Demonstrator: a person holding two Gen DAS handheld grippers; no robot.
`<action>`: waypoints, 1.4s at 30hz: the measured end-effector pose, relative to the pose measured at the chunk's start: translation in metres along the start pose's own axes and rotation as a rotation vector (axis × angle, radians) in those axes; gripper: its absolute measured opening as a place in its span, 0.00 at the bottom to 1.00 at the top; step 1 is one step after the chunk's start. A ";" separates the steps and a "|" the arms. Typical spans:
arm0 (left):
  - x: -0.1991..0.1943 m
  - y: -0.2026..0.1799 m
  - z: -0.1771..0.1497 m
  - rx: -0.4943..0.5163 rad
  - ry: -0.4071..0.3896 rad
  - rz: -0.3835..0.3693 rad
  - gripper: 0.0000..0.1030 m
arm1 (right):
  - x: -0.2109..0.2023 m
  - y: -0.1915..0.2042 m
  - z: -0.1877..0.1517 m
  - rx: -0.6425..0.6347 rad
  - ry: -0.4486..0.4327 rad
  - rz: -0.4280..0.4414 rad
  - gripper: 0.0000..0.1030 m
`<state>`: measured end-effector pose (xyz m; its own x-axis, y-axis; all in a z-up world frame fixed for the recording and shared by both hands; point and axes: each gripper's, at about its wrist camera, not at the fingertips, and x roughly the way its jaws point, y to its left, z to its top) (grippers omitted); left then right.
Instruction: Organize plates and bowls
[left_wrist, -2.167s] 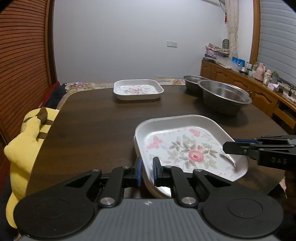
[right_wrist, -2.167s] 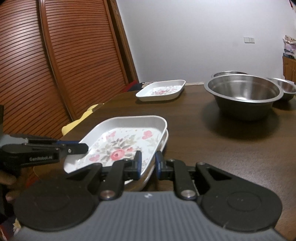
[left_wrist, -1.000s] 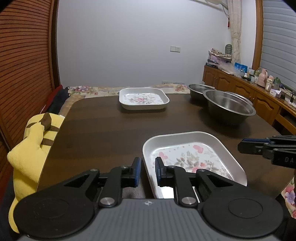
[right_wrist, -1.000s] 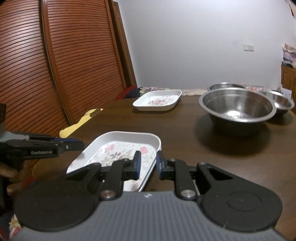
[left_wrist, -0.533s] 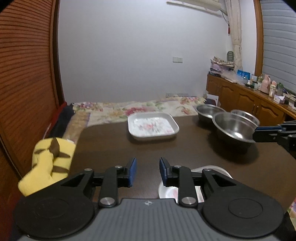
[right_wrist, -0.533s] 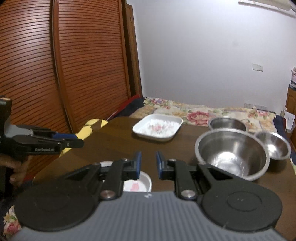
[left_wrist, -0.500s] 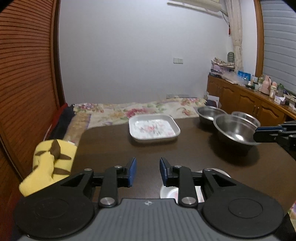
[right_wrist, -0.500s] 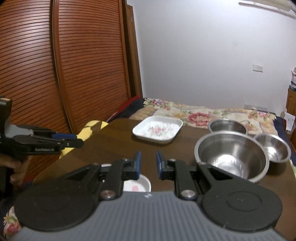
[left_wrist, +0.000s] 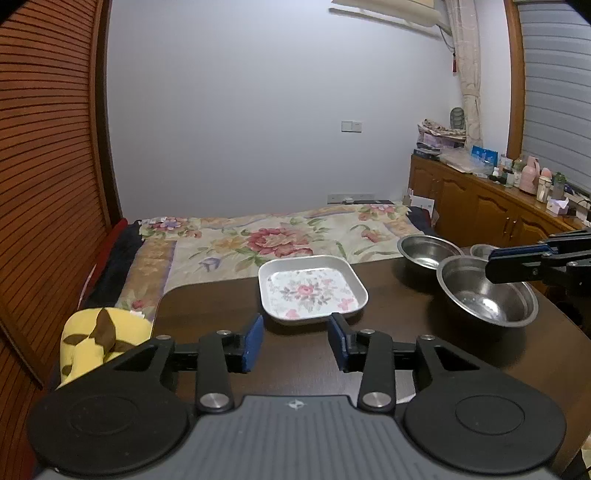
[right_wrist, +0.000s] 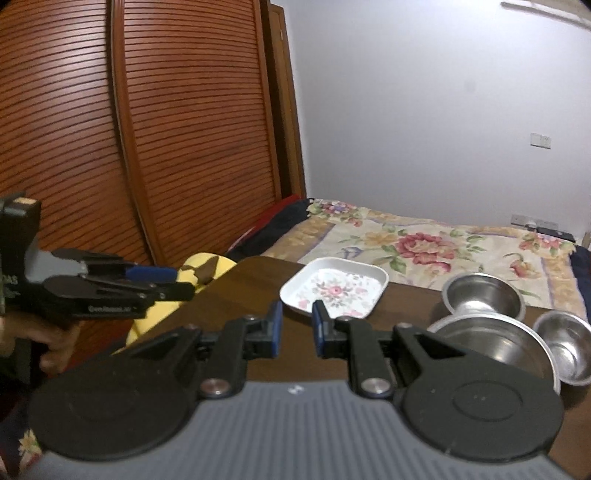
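Observation:
A white square plate with a flower print (left_wrist: 312, 291) (right_wrist: 334, 288) sits at the far side of the dark table (left_wrist: 207, 306). Three steel bowls stand to its right: a large one (left_wrist: 487, 295) (right_wrist: 491, 347), a medium one (left_wrist: 428, 253) (right_wrist: 484, 297) and a small one (right_wrist: 569, 347). My left gripper (left_wrist: 296, 338) hovers high over the table, its jaws opening with nothing between them. My right gripper (right_wrist: 297, 325) is held equally high, its jaws nearly together and empty. Each gripper shows at the edge of the other's view. The near plate is hidden under the gripper bodies.
A yellow plush toy (left_wrist: 92, 339) (right_wrist: 207, 269) lies off the table's left edge. Beyond the table is a bed with a floral cover (left_wrist: 277, 236). Slatted wooden doors (right_wrist: 147, 147) stand on the left, and a cluttered sideboard (left_wrist: 480, 206) on the right. A person's hand (right_wrist: 48, 339) holds the left gripper.
Both grippers have risen and drawn back from the near floral plate, which has dropped out of view. The left jaws have spread wider. The right jaws keep the same narrow gap.

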<state>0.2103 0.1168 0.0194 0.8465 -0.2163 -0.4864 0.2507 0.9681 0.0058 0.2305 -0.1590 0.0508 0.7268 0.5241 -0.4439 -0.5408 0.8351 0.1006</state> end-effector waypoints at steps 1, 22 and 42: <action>0.004 0.001 0.004 0.001 0.002 -0.002 0.41 | 0.003 0.000 0.004 -0.001 0.001 0.005 0.19; 0.131 0.031 0.020 -0.046 0.104 -0.063 0.47 | 0.118 -0.053 0.022 0.122 0.188 -0.035 0.36; 0.207 0.062 0.002 -0.099 0.198 -0.068 0.40 | 0.194 -0.084 0.016 0.109 0.415 -0.091 0.37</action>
<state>0.4019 0.1317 -0.0788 0.7182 -0.2622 -0.6445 0.2485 0.9619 -0.1144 0.4241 -0.1245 -0.0294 0.5260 0.3549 -0.7729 -0.4186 0.8991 0.1280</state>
